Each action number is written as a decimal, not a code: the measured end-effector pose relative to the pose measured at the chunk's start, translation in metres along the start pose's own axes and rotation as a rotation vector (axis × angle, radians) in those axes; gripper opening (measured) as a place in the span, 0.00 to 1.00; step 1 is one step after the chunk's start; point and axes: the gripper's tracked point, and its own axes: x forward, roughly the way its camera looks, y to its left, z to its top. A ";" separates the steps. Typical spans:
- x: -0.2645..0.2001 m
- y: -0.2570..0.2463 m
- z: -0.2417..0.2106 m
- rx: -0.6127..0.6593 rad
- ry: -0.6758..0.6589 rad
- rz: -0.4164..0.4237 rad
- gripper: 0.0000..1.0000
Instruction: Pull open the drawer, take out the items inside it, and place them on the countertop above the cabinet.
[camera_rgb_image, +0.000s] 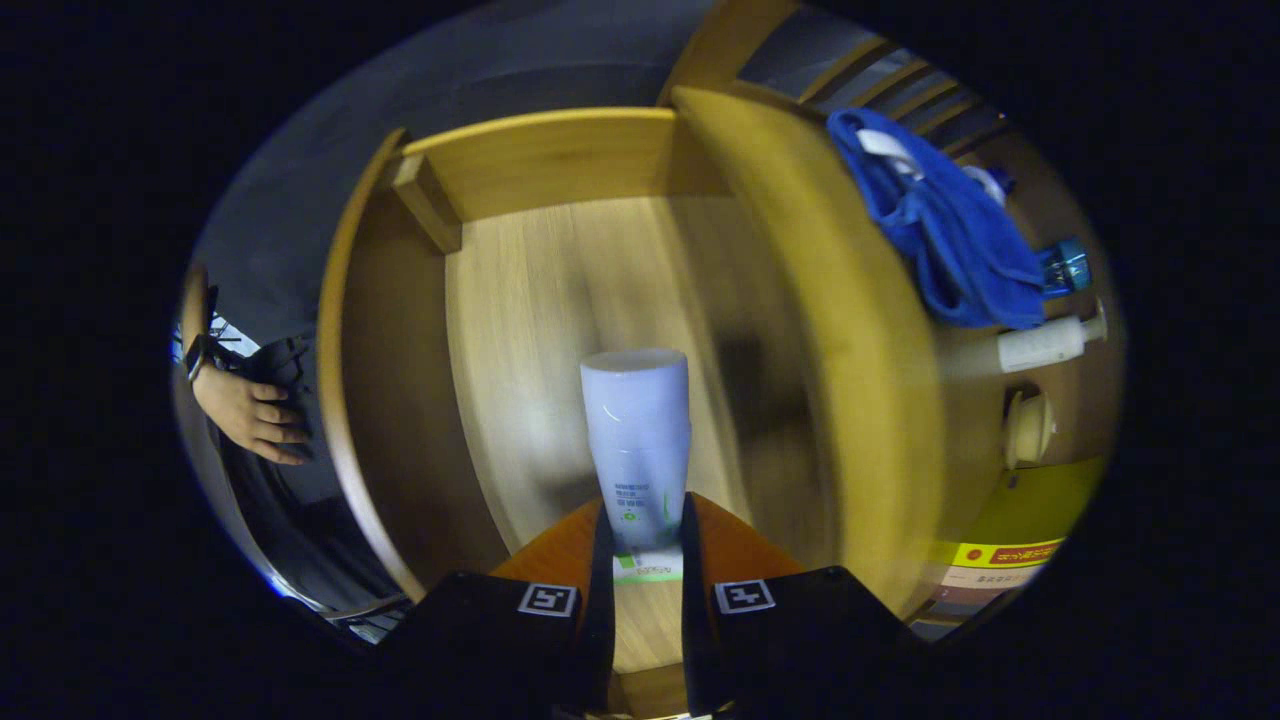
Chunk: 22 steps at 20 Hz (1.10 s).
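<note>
Wooden drawer (560, 300) stands pulled open below the gripper, its pale floor bare apart from shadows, with a raised front wall at the far end and a small wooden block in the far left corner. Clamped between the two fingers is a white bottle (637, 440), held by its lower end with its capped end pointing forward over the middle of the drawer floor; printed text and a green mark show on its side near the fingers. The gripper (645, 540) is nearly closed, both fingers pressing on opposite sides of the bottle. Along the right edge of the drawer runs the countertop (850, 330), a broad wooden band. Beyond that edge lies a crumpled blue cloth (950, 230), with a blue-capped bottle (1065, 265) touching its far side and a white pump bottle (1045, 343) lying just beside its lower edge. Near the pump bottle sits a small cream cup (1030, 428), and past it a yellow sheet (1030, 500). Left of the drawer, a person's hand (250, 410) hangs well apart from it.
</note>
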 end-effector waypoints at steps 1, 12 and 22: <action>0.027 -0.006 0.041 -0.002 -0.032 -0.001 0.36; -0.043 -0.146 0.076 0.518 -0.136 -0.260 0.36; 0.006 -0.205 0.094 1.099 -0.203 -0.268 0.36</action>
